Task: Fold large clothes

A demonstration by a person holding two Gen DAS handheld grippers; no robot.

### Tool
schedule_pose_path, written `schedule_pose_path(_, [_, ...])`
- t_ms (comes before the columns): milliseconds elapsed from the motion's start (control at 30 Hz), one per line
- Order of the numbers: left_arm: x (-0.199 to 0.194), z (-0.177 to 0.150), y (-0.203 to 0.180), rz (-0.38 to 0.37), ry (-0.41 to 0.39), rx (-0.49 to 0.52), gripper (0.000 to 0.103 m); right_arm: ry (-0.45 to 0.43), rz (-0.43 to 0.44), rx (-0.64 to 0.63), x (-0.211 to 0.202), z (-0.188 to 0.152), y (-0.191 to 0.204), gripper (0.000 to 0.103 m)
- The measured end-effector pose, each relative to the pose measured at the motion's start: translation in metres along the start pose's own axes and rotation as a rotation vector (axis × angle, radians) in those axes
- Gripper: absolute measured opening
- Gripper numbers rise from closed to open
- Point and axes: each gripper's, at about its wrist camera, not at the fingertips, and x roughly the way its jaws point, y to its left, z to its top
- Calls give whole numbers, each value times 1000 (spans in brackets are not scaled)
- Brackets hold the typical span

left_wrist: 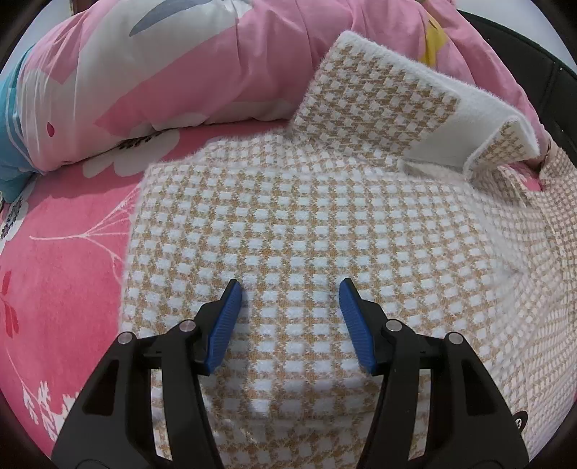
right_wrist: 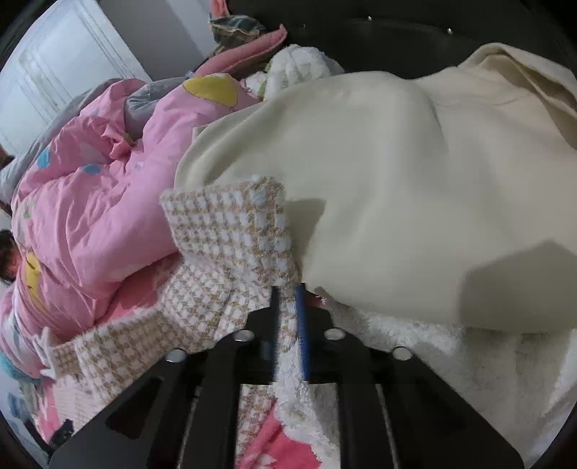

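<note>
A tan and white checked knit garment [left_wrist: 306, 223] lies spread on a pink floral bed sheet [left_wrist: 61, 252]. Its sleeve with a white fuzzy cuff [left_wrist: 479, 108] is lifted and folded over at the upper right. My left gripper [left_wrist: 290, 299] is open and empty, its blue pads just above the body of the garment. In the right wrist view my right gripper [right_wrist: 288, 306] is shut on the checked garment's edge [right_wrist: 230, 245], which drapes left from the fingers. The blue pad [right_wrist: 301, 324] presses the fabric.
A bunched pink duvet [left_wrist: 187, 61] lies along the far side; it also shows in the right wrist view [right_wrist: 101, 202]. A cream garment [right_wrist: 396, 187] and white fluffy fabric [right_wrist: 450, 360] lie right of my right gripper. A dark headboard [right_wrist: 360, 32] stands behind.
</note>
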Motion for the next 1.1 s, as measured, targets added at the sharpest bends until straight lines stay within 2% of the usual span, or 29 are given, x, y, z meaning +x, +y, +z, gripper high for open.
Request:
schedule_pose_path(67, [0, 0, -1, 3, -1, 3, 55, -32, -6, -2, -1, 6, 2, 27])
schedule_pose_path(133, [0, 0, -1, 4, 1, 4, 55, -59, 25, 10, -3, 11, 2, 29])
schedule_pose_path(200, [1, 0, 0, 5, 2, 8, 55, -90, 58, 26, -4, 14, 2, 37])
schedule_pose_path(267, [-1, -1, -1, 5, 1, 5, 55, -106, 51, 36, 0, 19, 3, 42])
schedule_pose_path(433, [-2, -1, -2, 11, 2, 3, 55, -112, 37, 42, 15, 28, 5, 42])
schedule_pose_path(467, [-2, -1, -1, 12, 3, 2, 55, -109, 21, 33, 16, 28, 7, 34])
schedule_pose_path(500, [-2, -1, 0, 12, 3, 4, 55, -103, -5, 10, 17, 27, 12, 19])
schedule_pose_path(567, [-1, 0, -1, 14, 7, 0, 55, -94, -23, -25, 14, 25, 19, 15])
schedule_pose_path(633, [-1, 2, 1, 10, 11, -6, 55, -107, -5, -55, 0, 20, 25, 14])
schedule_pose_path(733, [2, 5, 4, -1, 14, -20, 55, -157, 29, -84, -42, 9, 29, 14])
schedule_pose_path(900, [6, 8, 9, -12, 13, -27, 55, -282, 81, -154, -151, -13, 39, 13])
schedule_pose_path(1000, [8, 10, 12, -22, 17, -36, 55, -358, 107, -231, -220, -31, 63, 13])
schedule_pose_path(1100, [9, 12, 16, -50, 24, -24, 53, -388, 146, -283, -264, -42, 94, 13])
